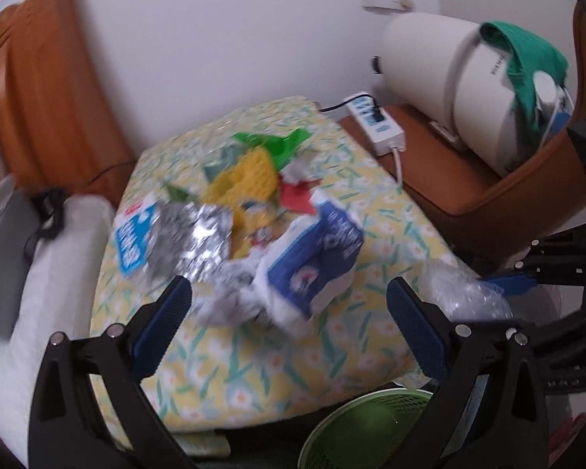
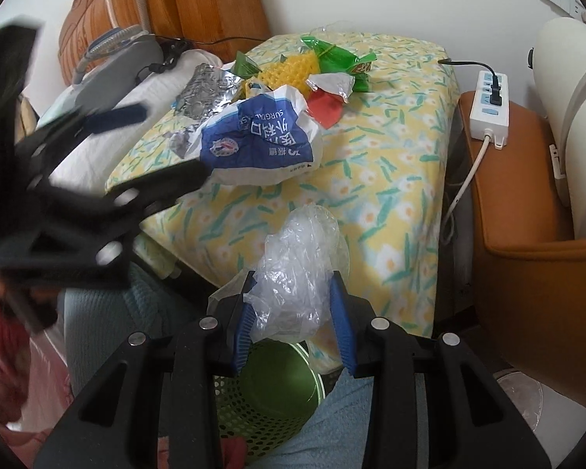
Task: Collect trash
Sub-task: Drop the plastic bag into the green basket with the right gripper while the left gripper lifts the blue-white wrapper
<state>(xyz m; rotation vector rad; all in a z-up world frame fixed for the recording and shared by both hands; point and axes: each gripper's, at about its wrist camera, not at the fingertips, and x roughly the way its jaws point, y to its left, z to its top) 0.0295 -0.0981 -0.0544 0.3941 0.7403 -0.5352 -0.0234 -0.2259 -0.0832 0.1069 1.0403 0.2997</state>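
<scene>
A pile of trash lies on a yellow floral cushion (image 1: 332,336): a blue-and-white mask bag (image 1: 312,258), crumpled silver foil (image 1: 191,238), yellow netting (image 1: 249,176), and green and red wrappers. My left gripper (image 1: 289,308) is open just in front of the mask bag, which also shows in the right wrist view (image 2: 261,136). My right gripper (image 2: 293,312) is shut on a crumpled clear plastic bag (image 2: 300,262), held above a green perforated bin (image 2: 269,394). The clear bag also shows in the left wrist view (image 1: 461,297).
A white power strip (image 2: 488,109) lies on an orange-brown chair (image 2: 527,211) to the right, beside a white appliance (image 1: 441,78) with a green cloth. A white pillow (image 1: 50,273) and wooden headboard (image 1: 46,78) are at the left. The bin (image 1: 367,426) stands below the cushion's front edge.
</scene>
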